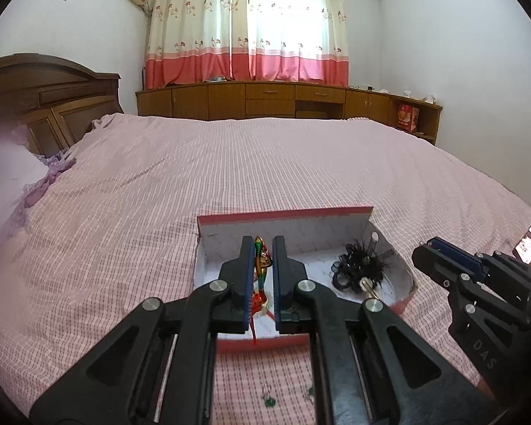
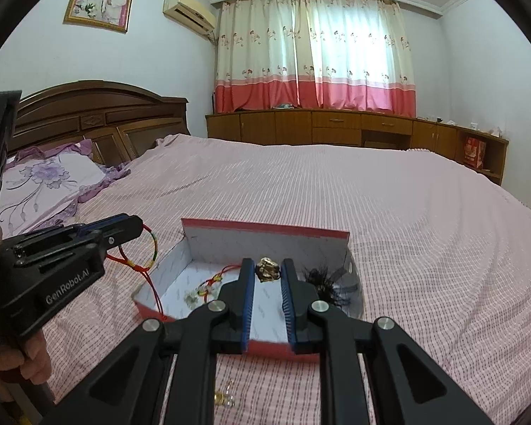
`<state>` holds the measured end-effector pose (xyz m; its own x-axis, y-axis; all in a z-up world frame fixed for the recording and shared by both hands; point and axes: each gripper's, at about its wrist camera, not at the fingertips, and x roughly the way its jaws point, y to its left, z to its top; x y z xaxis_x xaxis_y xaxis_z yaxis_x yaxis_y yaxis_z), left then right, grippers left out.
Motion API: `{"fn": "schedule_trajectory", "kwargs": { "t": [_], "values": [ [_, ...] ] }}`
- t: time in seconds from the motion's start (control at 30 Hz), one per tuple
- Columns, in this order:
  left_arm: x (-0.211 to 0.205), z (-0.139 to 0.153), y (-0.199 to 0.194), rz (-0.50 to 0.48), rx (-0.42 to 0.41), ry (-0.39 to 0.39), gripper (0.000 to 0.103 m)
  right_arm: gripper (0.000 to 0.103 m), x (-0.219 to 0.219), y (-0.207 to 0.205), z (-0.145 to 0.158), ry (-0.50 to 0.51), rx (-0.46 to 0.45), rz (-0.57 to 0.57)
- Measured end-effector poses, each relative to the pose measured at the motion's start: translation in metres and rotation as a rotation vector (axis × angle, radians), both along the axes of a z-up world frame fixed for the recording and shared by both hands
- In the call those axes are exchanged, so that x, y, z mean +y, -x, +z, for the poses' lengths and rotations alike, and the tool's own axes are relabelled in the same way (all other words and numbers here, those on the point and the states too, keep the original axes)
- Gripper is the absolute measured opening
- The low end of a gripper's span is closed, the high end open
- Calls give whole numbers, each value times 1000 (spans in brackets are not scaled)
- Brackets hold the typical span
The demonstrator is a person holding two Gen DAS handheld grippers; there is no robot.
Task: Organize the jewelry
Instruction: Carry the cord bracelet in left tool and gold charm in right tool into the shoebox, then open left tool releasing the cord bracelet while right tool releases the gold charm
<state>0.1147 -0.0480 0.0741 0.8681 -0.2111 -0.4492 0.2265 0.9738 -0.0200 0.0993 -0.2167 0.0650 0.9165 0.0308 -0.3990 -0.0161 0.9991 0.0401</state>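
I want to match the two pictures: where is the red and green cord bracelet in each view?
Left wrist view: the bracelet is low in the centre, pinched in the left claw, over the box.
Right wrist view: the bracelet is at middle left, hanging from the left claw, beside the box.
Shared landmark: the curtain.

Soft daylight glowing through the curtains (image 1: pixel 247 24), window patch pretty blown out, even light across the bed (image 1: pixel 230 163), faint shadows only, heavy fisheye bending at the edges, black corner vignette, pillow (image 1: pixel 7 173) smeared at left, bit grainy
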Motion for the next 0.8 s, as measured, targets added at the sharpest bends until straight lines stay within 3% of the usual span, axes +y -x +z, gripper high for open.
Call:
{"fn": "schedule_trajectory", "kwargs": {
  "t": [0.3,0.8],
  "values": [
    [-6,-11,-30,15,6,-5,1,17,-7,-35,-10,0,18,-36],
    [-3,-65,-71,56,119,-4,1,17,-18,-79,-49,11,118,-74]
  ]
}}
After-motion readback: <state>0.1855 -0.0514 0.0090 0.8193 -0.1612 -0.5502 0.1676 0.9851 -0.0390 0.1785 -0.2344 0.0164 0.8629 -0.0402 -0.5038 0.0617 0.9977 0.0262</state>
